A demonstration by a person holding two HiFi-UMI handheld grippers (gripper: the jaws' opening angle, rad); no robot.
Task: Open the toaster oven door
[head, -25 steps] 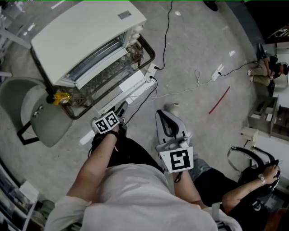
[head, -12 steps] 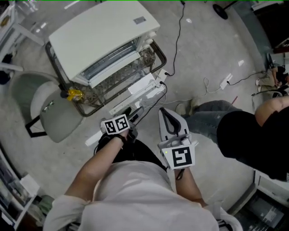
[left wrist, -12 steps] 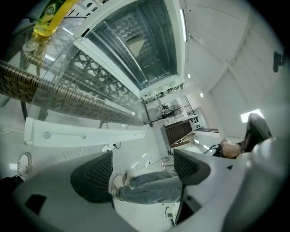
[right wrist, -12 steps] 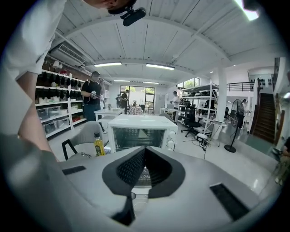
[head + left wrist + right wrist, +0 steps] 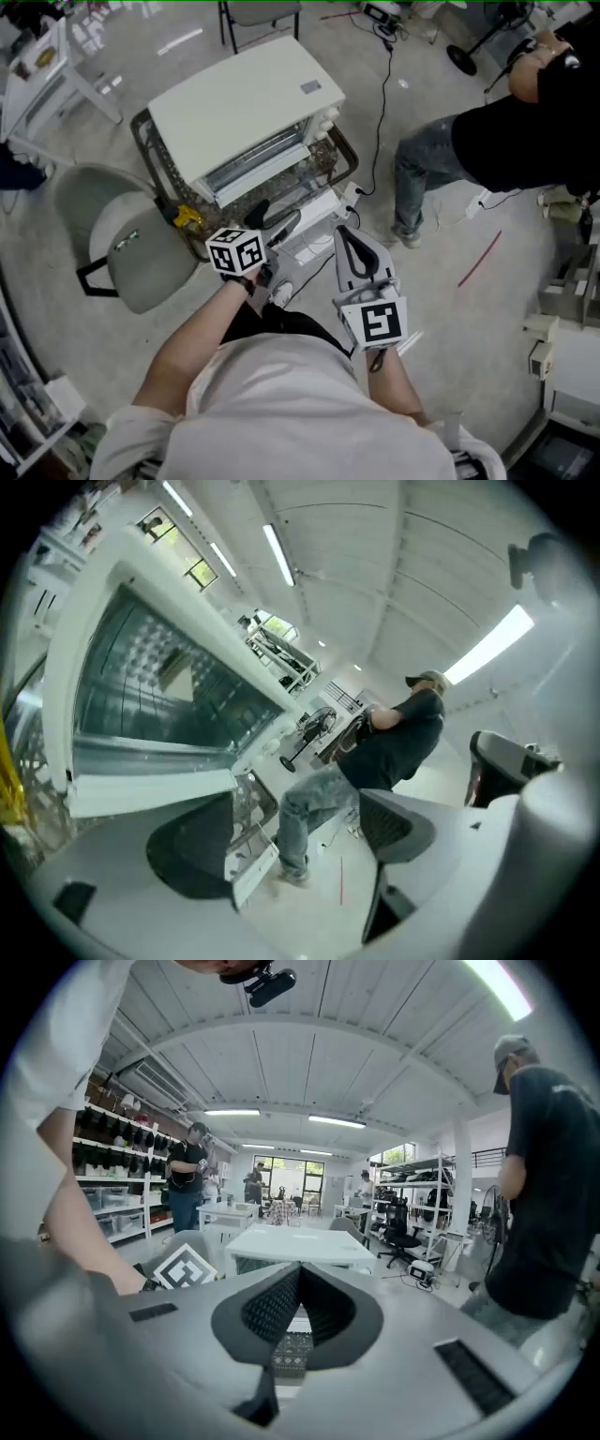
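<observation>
Left hand-held gripper point(image 5: 295, 841): jaws spread wide, released, nothing gripped. Only floor and a bystander's point(image 5: 394, 742) legs show in the gap.
Right hand-held gripper point(image 5: 298, 1269): pads clenched tip to tip, holding nothing.

Toaster oven point(image 5: 246, 105): white box sitting on a low dark-framed tabletop point(image 5: 345, 150), front facing the person. The door point(image 5: 150, 686) looks closed. Its white handle bar point(image 5: 141, 794) runs along the lower edge, just beside the left jaw pad, and I can't tell if they touch.

Contents: through the glass I only get a shiny embossed back wall and a rack line. Anything else in there is unreadable.

Head view only:
- the left hand-held gripper is close in at the oven front, and the right one hangs back, near it but clear of the oven
- grey chair point(image 5: 131, 248) left of the tabletop
- yellow item point(image 5: 187, 217) at the tabletop's near-left corner
- white power strip point(image 5: 314, 217) and cables on the floor

Left gripper view only: the door glass close up, and a floor fan point(image 5: 314, 726) behind the bystander.

Right gripper view only: looks level over the oven's white top point(image 5: 300, 1241). It also catches the left hand-held gripper's marker cube point(image 5: 183, 1265) and wall shelving with bins point(image 5: 112, 1204).
</observation>
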